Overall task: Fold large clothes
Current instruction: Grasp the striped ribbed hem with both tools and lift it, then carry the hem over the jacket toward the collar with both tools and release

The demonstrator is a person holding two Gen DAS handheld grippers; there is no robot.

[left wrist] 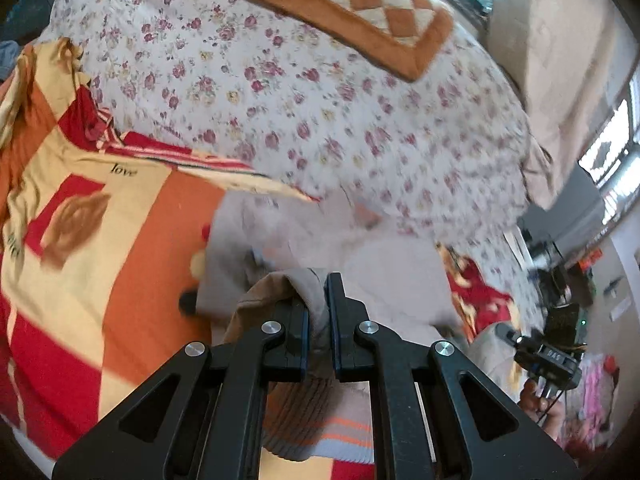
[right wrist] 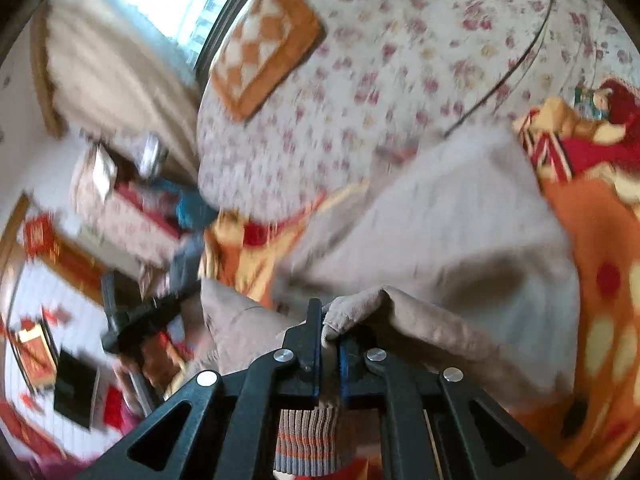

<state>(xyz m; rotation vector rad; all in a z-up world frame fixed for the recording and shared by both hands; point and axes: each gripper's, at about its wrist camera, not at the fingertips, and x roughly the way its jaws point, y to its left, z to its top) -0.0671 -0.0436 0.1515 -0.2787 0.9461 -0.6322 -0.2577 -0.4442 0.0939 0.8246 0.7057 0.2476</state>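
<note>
Blurring garment point(right wrist: 460, 216) between clamped grippers

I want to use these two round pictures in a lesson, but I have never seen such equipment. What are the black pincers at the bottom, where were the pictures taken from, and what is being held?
No robot here: a person holds a two-finger gripper in each hand, each with a fisheye camera looking along its fingers. One picture comes from the left gripper, the other from the right gripper. Each is shut on an edge of the same beige garment, which has a striped ribbed hem. It lies on a bed with a red-and-orange blanket, a floral quilt and a checked cushion. The views are motion-blurred.
</note>
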